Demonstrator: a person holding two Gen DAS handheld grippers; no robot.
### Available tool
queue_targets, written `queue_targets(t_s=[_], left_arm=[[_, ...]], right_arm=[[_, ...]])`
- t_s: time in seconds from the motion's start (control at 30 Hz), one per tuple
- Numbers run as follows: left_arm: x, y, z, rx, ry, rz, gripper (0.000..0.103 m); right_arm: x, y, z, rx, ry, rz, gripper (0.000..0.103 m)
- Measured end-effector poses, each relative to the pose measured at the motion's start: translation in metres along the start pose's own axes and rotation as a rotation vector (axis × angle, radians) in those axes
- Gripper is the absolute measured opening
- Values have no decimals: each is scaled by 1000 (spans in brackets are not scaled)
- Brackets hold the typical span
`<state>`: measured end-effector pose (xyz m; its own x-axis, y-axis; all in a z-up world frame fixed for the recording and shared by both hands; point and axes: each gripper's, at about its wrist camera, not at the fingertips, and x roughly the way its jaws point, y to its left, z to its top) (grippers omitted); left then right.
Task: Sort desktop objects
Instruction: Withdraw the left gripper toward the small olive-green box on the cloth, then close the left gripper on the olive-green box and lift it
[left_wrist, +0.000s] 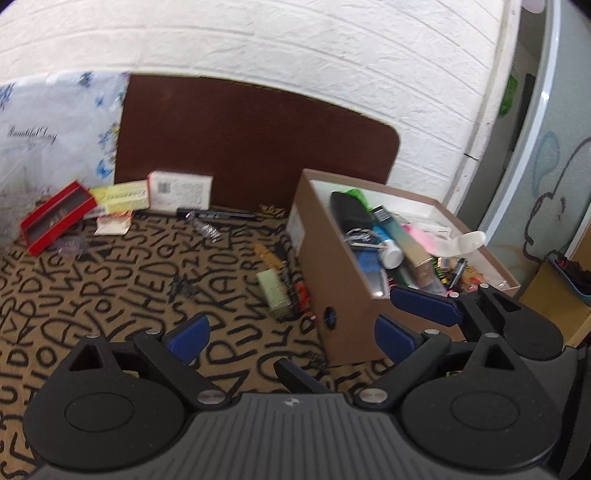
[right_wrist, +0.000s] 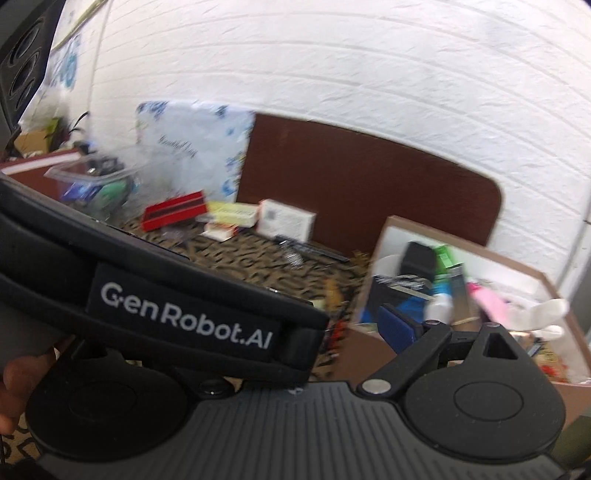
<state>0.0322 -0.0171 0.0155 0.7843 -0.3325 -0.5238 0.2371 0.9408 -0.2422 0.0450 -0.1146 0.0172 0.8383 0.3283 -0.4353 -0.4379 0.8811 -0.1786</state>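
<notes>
Before you: matt brown cardboard box (left_wrist: 347, 325); letter-printed woven cloth table cover (left_wrist: 110, 295); glossy red box (left_wrist: 55, 216); white paper carton (left_wrist: 181, 190); rough white brick-textured wall (left_wrist: 295, 48).

A tan cloth with black letters (left_wrist: 110, 280) covers the surface. Far left lie a red box (left_wrist: 55, 218), a yellow packet (left_wrist: 120, 195) and a white carton (left_wrist: 181, 190). A black pen (left_wrist: 218, 213) lies beyond a pale green block (left_wrist: 273, 291). On the right stands a brown cardboard box (left_wrist: 343, 306).

Black hand-held gripper (left_wrist: 291, 338) with blue finger pads (left_wrist: 188, 338), silver screws, ribbed grey body.
</notes>
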Motion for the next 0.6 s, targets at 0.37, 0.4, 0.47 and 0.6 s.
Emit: queue_targets(t_s=[0.37,0.4,0.47,0.6], left_arm=[[20,58,2,-71,-1,9,97],[23,60,5,-66,2,-2,97],[33,63,10,-47,12,-26,97],[55,70,18,-70,38,-78,95]], right_arm=[[58,42,-14,-89,57,-35,92],[65,45,-14,-104,61,-57,91],[77,51,-15,-138,63,-96,89],[101,56,-12,-172,70,-162,71]])
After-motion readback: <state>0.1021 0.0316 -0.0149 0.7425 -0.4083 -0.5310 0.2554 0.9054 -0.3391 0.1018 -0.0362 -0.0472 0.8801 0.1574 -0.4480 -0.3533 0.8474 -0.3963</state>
